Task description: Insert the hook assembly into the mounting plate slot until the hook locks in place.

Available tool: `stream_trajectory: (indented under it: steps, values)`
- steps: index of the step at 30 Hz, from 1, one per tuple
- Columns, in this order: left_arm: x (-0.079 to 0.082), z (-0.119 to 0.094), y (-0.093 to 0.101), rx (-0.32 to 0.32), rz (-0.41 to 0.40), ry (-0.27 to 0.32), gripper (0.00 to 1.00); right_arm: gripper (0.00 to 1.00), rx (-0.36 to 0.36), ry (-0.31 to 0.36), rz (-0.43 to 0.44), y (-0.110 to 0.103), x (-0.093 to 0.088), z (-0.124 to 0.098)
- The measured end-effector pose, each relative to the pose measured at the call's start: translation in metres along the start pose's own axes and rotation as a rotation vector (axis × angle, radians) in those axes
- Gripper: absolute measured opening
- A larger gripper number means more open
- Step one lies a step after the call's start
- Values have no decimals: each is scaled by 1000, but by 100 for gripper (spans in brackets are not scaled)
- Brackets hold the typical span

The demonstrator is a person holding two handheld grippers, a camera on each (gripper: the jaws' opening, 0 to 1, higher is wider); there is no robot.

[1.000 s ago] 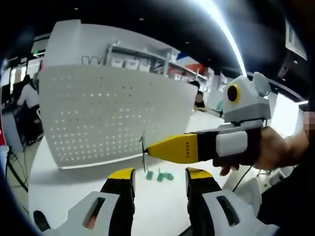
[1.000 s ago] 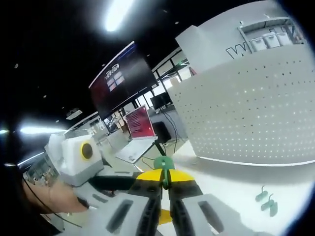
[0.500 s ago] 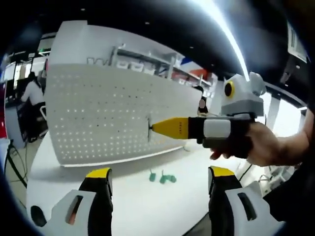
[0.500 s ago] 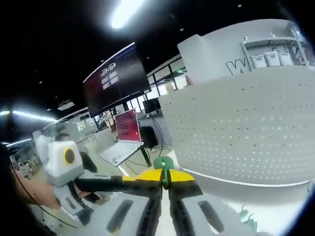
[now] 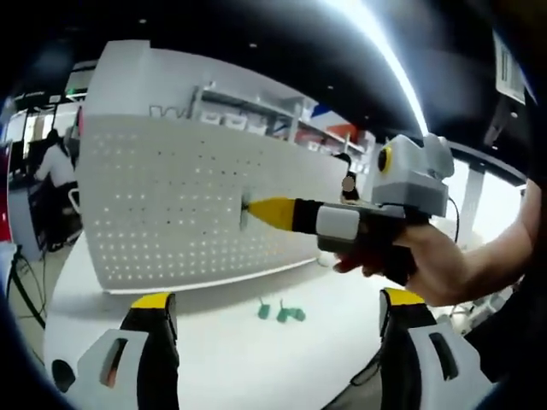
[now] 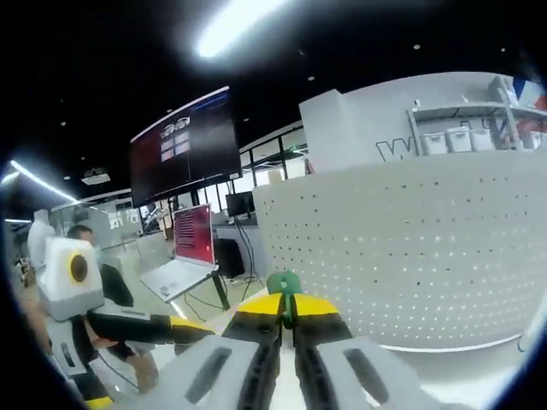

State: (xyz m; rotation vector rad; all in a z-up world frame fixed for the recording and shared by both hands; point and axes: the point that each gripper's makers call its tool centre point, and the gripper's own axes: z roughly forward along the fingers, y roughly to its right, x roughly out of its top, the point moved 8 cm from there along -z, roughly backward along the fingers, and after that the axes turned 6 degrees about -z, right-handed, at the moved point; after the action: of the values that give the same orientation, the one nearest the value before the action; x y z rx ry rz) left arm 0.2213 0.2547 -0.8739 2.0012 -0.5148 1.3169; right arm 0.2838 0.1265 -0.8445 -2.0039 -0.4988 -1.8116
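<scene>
The white perforated mounting plate (image 5: 171, 205) stands upright on the table, and also rises in the right gripper view (image 6: 410, 248). My right gripper (image 5: 256, 210) comes in from the right, held by a hand, shut on a small green hook (image 5: 245, 210) whose tip is at the plate's face. In the right gripper view the green hook (image 6: 285, 286) sticks up between the shut jaws of the right gripper (image 6: 286, 309). My left gripper (image 5: 278, 337) is wide open and holds nothing, low in front of the plate. The left gripper (image 6: 171, 329) also shows at lower left.
Two or three spare green hooks (image 5: 282, 313) lie on the white table (image 5: 222, 359) below the plate. Behind to the left stand a laptop with a red screen (image 6: 192, 235) and a large dark monitor (image 6: 184, 145). Shelves with bins (image 5: 248, 107) are behind the plate.
The right gripper has carried the hook up and leftward to the plate's face. The left gripper's jaws have spread from a narrow gap to wide open.
</scene>
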Motion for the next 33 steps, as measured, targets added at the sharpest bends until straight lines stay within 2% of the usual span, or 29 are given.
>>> stream_trajectory:
  steps: [3,11,16,27,28,29,33]
  values:
    - [1,-1,0,1,-14,16,100,1,-20,11,-6,5,1,4]
    - [-3,-2,-3,14,-8,6,100,1,-117,35,-18,24,5,14]
    - [-2,-1,-6,19,-11,8,100,1,-218,58,-59,43,11,20]
    - [-10,-2,-14,38,-26,-15,100,1,-388,105,-32,90,30,41]
    - [-10,-2,-15,39,-28,-16,100,1,-416,117,-85,95,34,42]
    - [-10,-2,-15,39,-29,-17,100,1,-428,121,-111,97,36,42]
    - [-10,-3,-17,45,-31,-17,100,1,-449,118,-93,108,37,45]
